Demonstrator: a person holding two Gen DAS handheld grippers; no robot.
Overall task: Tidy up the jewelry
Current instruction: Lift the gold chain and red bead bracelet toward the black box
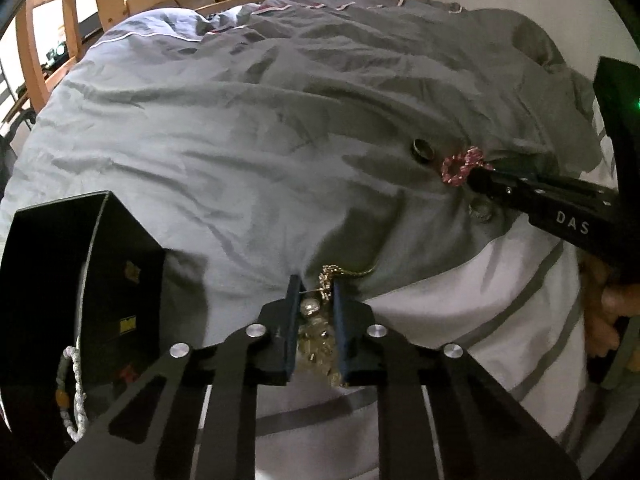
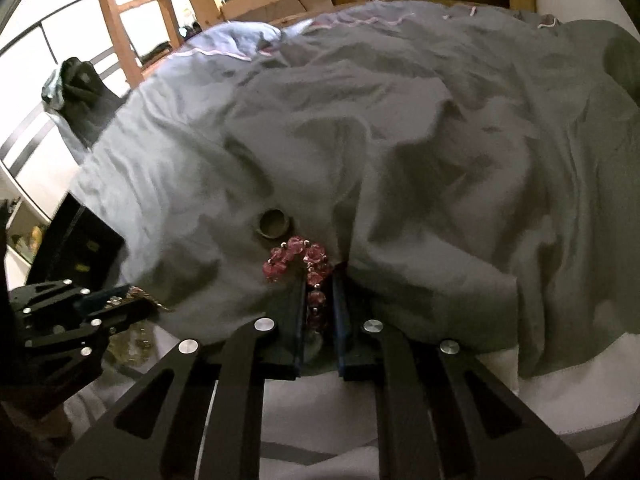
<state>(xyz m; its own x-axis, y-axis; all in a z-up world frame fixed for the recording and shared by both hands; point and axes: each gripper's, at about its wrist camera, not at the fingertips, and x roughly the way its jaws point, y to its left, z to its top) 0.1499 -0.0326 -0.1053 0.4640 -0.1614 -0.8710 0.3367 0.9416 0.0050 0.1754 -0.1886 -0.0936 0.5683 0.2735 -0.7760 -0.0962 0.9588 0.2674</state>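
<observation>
Rumpled grey duvet [image 2: 400, 152] on bed. My right gripper [image 2: 318, 276] jaws narrow, pinching pink bead bracelet [image 2: 308, 264] beside ring [image 2: 273, 222]. Left gripper [image 1: 316, 292] grips gold chain [image 1: 330, 276] near duvet's edge. Risk: soft folds snag beads; either piece slips.

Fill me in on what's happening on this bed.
A person is sorting jewelry with a claw in each hand. The left claw is closed around a gold chain necklace; the right claw grips a pink beaded bracelet. A metal ring lies loose on the grey duvet. A black jewelry box stands at left.
</observation>
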